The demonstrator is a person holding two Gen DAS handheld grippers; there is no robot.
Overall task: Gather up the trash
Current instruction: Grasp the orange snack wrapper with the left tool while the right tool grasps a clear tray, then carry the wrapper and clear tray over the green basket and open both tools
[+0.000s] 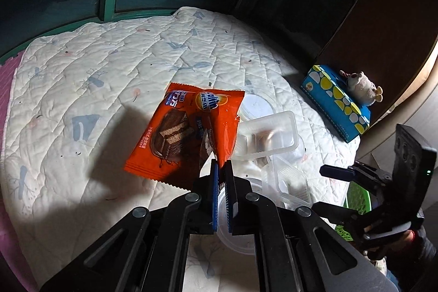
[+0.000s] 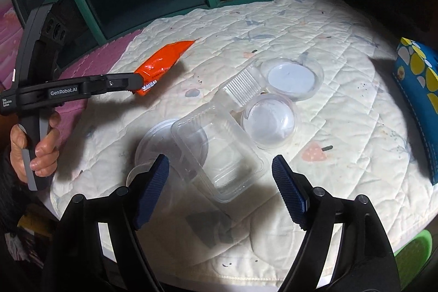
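The left gripper (image 1: 221,163) is clamped on one edge of the orange snack wrapper (image 1: 186,133), holding it clear of the white quilt (image 1: 109,67). The right gripper (image 2: 220,168) stands wide and empty over the clear plastic tray (image 2: 219,155) lying among round clear lids (image 2: 269,122).

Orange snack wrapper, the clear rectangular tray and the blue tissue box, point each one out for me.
orange snack wrapper (image 1: 175,138), left wrist view, on its printed front face.
clear rectangular tray (image 2: 219,152), right wrist view, on its see-through floor.
blue tissue box (image 1: 332,100), left wrist view, on its spotted top face.
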